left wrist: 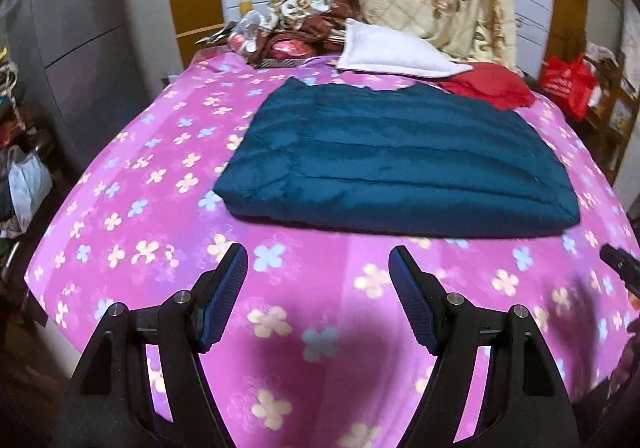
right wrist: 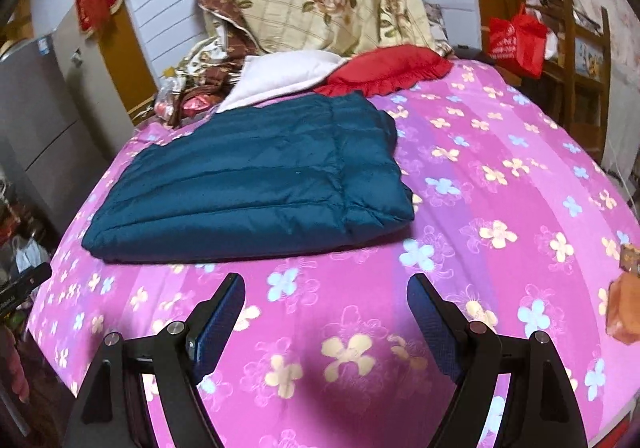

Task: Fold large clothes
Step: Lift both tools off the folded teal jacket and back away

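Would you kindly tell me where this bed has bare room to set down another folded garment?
The pink flowered sheet lies bare along the near edge in front of the folded teal jacket, and in wide strips on either side of it. The far end is crowded: white pillow, red cushion and heaped floral bedding.

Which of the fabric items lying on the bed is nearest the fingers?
The folded teal quilted garment. It lies just beyond both open grippers, while the white pillow and red pillow sit behind it.
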`<act>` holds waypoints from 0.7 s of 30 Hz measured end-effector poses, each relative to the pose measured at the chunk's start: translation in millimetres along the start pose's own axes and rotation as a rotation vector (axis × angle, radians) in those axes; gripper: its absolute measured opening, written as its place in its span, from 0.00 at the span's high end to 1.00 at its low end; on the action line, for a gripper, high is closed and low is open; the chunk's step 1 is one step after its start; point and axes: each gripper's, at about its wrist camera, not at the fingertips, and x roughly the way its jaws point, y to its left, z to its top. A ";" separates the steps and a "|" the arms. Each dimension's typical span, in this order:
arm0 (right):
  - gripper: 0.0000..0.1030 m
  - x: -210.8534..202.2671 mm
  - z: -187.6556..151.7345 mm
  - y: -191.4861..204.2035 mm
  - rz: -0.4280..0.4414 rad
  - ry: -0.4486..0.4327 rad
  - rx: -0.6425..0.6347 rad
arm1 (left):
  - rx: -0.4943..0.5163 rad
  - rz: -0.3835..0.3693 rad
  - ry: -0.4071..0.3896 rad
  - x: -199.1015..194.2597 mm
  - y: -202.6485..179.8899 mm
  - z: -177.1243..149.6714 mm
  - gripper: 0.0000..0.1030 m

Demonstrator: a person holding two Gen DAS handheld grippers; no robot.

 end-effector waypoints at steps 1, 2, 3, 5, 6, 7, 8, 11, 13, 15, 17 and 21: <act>0.21 -2.3 -0.2 2.5 -0.003 -0.004 -0.011 | 0.013 0.003 -0.004 -3.8 -4.6 -0.9 0.28; 0.21 -3.9 0.1 3.9 -0.007 -0.011 -0.023 | 0.022 0.003 -0.010 -6.9 -7.8 -1.8 0.28; 0.21 -5.0 0.0 5.0 -0.012 -0.014 -0.032 | 0.029 0.005 -0.017 -9.2 -10.5 -1.9 0.28; 0.21 -3.8 0.5 5.3 -0.014 -0.013 -0.038 | 0.040 0.016 -0.025 -11.0 -13.2 -1.5 0.28; 0.21 -3.2 0.3 4.8 -0.013 -0.012 -0.036 | 0.042 0.017 -0.024 -10.5 -13.2 -1.3 0.28; 0.21 -1.8 0.4 3.8 -0.013 -0.011 -0.031 | 0.042 0.015 -0.021 -8.5 -11.4 -2.0 0.28; 0.21 -0.1 0.2 3.3 -0.013 -0.008 -0.028 | 0.042 0.015 -0.016 -6.7 -10.8 -2.0 0.28; 0.21 7.7 0.0 0.4 -0.017 0.009 -0.018 | 0.041 0.024 0.004 2.5 -9.1 -1.2 0.28; 0.21 13.5 0.2 -0.6 -0.018 0.021 -0.013 | 0.036 0.028 0.023 10.1 -5.8 -1.7 0.28; 0.21 17.6 0.4 -0.9 -0.019 0.026 -0.010 | 0.028 0.032 0.038 16.3 -2.4 -2.4 0.28; 0.21 22.7 1.2 -0.8 -0.015 0.034 -0.007 | 0.019 0.035 0.053 22.7 1.1 -3.2 0.28; 0.21 32.4 1.7 2.7 -0.015 0.047 -0.015 | 0.004 0.050 0.069 32.2 8.5 -4.3 0.28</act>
